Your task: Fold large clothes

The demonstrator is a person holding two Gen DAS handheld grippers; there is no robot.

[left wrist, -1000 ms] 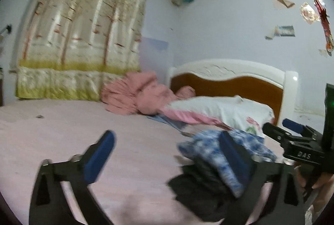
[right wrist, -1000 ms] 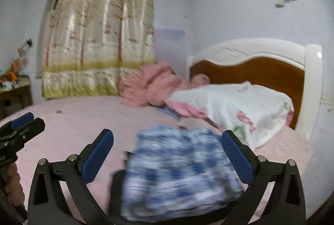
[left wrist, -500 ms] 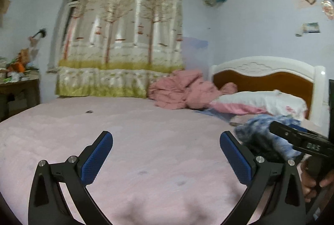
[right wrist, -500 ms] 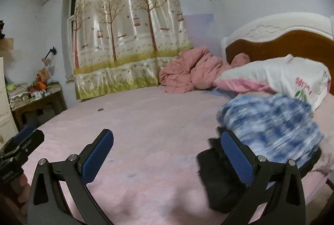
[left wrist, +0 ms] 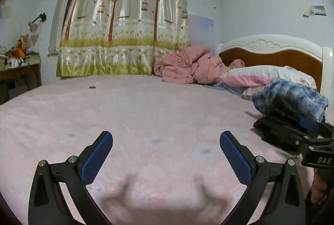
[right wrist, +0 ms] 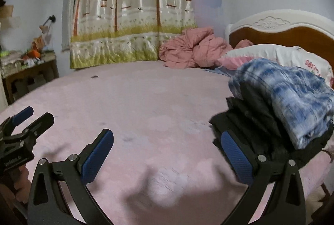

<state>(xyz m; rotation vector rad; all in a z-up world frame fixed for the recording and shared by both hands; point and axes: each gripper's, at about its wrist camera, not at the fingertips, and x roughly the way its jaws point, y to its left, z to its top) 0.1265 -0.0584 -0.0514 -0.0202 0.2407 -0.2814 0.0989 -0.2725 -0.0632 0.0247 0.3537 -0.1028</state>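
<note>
A folded blue-and-white plaid garment (right wrist: 288, 95) lies on top of a folded black garment (right wrist: 250, 120) at the right side of the pink bed (right wrist: 146, 104). The stack also shows in the left wrist view (left wrist: 292, 99). My right gripper (right wrist: 167, 154) is open and empty, just left of the stack, its right finger beside the black garment. My left gripper (left wrist: 166, 154) is open and empty over bare bed. The right gripper shows at the right edge of the left wrist view (left wrist: 309, 137); the left gripper shows at the left edge of the right wrist view (right wrist: 23, 129).
A crumpled pink quilt (left wrist: 192, 65) and a white-and-pink pillow (left wrist: 261, 76) lie by the wooden headboard (left wrist: 271, 58). A tree-print curtain (left wrist: 125, 16) hangs behind the bed. A cluttered wooden side table (left wrist: 18, 72) stands at the left.
Both grippers have swung left, away from the stack of clothes. The stack, between the right fingers a second ago, now sits at the right of both views. Both stay open.
</note>
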